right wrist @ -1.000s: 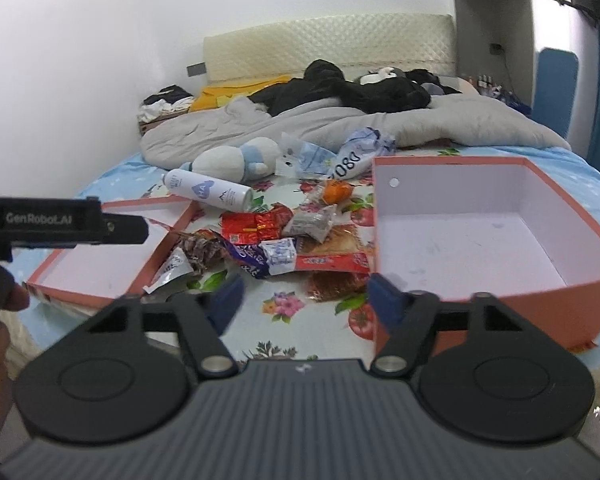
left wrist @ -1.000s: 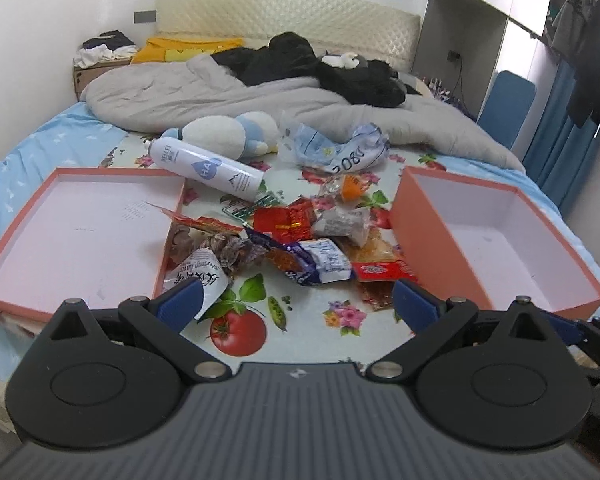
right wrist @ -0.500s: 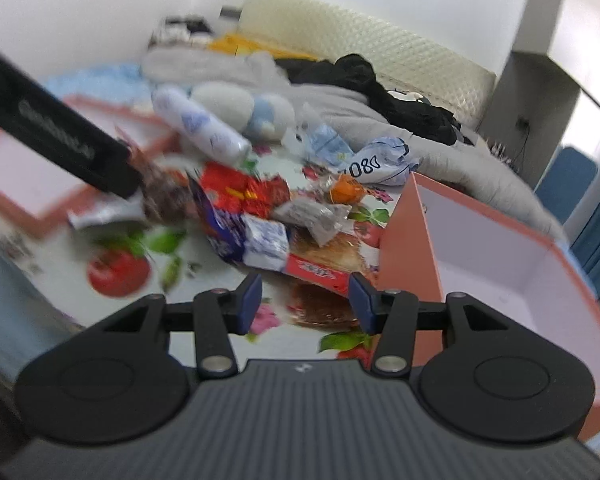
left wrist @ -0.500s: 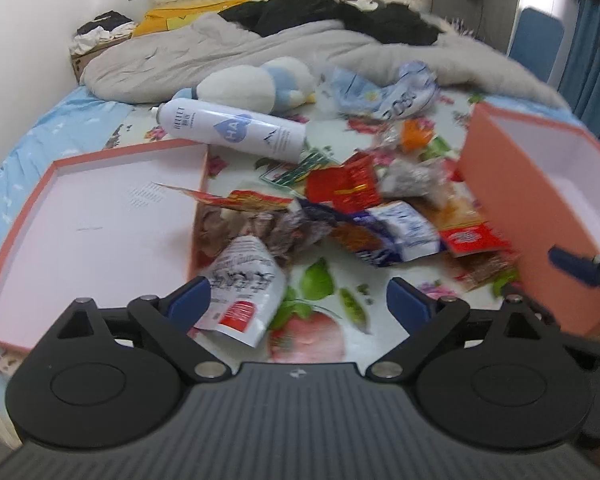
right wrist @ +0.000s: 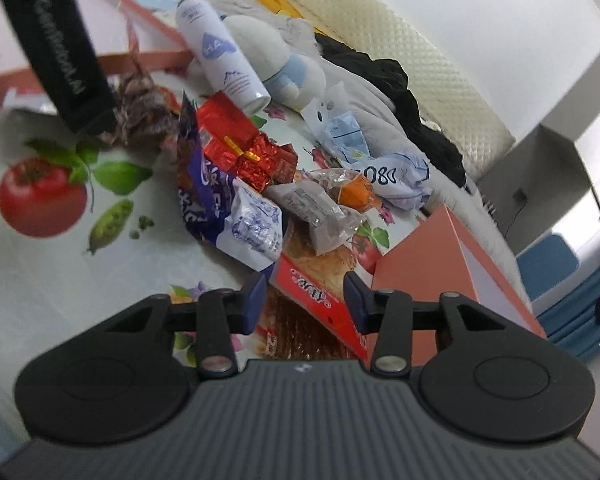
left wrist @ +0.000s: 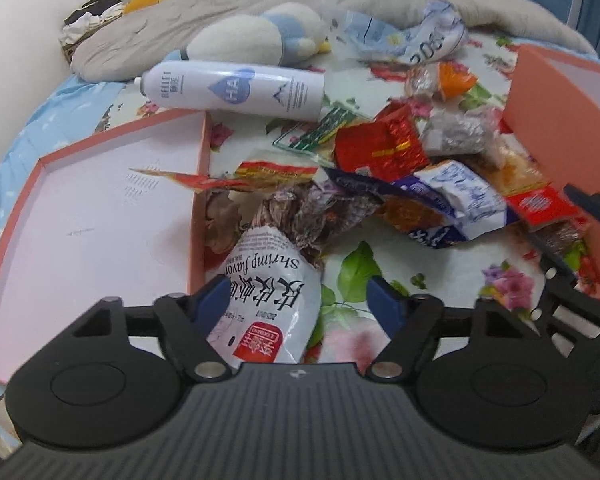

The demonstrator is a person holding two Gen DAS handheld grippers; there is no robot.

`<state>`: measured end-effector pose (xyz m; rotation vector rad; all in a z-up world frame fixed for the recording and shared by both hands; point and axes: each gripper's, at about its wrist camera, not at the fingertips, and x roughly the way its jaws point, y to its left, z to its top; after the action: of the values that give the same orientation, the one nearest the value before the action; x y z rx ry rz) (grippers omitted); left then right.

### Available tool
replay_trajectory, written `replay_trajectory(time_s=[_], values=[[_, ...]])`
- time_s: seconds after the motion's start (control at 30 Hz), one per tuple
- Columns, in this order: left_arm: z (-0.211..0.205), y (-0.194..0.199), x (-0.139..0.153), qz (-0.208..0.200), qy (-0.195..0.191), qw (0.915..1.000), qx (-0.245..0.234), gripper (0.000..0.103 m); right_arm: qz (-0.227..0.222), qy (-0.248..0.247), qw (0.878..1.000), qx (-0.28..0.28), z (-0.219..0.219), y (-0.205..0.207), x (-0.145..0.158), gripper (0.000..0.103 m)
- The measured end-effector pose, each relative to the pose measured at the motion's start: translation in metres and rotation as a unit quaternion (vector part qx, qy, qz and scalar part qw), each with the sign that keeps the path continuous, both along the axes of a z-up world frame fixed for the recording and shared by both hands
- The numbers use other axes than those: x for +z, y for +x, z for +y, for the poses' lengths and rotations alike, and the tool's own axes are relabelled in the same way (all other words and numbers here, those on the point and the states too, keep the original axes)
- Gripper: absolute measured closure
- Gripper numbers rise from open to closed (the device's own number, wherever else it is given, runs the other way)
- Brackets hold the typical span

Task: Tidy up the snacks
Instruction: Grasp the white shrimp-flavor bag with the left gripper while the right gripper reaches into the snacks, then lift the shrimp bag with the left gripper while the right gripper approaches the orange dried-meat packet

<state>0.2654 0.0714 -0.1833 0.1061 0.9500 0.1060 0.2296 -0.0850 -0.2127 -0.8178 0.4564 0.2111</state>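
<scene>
- My left claw (left wrist: pixel 296 296) is spread wide with nothing gripped; the white shrimp-flavour snack bag (left wrist: pixel 266 300) lies on the bed between its blue fingertips (left wrist: pixel 214 294), the left tip just at the bag's edge.
- At 10 o'clock from that bag the shallow salmon box lid (left wrist: pixel 202 184) lies flat, and a red-yellow wrapper (left wrist: pixel 260 172) pokes over its right wall.
- The rest of the snack pile (left wrist: pixel 420 184) sits at 1 o'clock from the left claw, between the lid and the deep salmon box (left wrist: pixel 560 120) at 3 o'clock.
- A white spray can (left wrist: pixel 236 90) lies on its side at 12 o'clock, beyond the pile, with a plush toy (left wrist: pixel 256 36) just behind it.
- My right claw (right wrist: pixel 304 300) is partly open and holds nothing; a red-edged flat snack packet (right wrist: pixel 320 292) lies under the gap between its tips.
- In the right view, a blue-white wrapper (right wrist: pixel 252 228) lies at 11 o'clock from the claw, the deep box corner at 2 o'clock.
</scene>
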Motion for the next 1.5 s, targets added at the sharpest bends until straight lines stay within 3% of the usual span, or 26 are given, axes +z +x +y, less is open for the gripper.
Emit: replay_trajectory(time_s=[0.13,0.2,0.37,0.6,0.73,1.2,1.5], values=[[0.004,0.01,-0.016,0.025,0.008,0.9996,0.014,0.05,0.005,-0.031,1.0,-0.001,0.007,0.012,-0.015,0.069],[0.006,0.011,-0.022,0.029,0.012,0.9993,0.018,0.054,0.003,-0.041,0.999,-0.003,0.009,0.015,-0.02,0.077],[0.002,0.006,-0.026,0.022,0.028,0.9992,0.018,0.064,0.007,-0.05,0.999,-0.002,0.012,0.019,-0.025,0.083],[0.005,-0.006,-0.018,0.008,0.004,0.9993,0.036,0.076,-0.012,-0.04,0.999,0.006,0.009,0.008,-0.019,0.095],[0.0,-0.017,-0.004,0.001,-0.006,0.9992,0.04,0.084,-0.023,-0.027,0.999,0.012,0.005,-0.007,-0.007,0.096],[-0.026,-0.07,0.034,-0.019,-0.104,0.9936,0.042,0.096,-0.026,0.026,0.998,0.045,-0.019,-0.089,0.039,0.096],[-0.041,-0.106,0.049,-0.023,-0.133,0.9905,0.023,0.096,-0.002,0.071,0.995,0.067,-0.031,-0.142,0.062,0.097]])
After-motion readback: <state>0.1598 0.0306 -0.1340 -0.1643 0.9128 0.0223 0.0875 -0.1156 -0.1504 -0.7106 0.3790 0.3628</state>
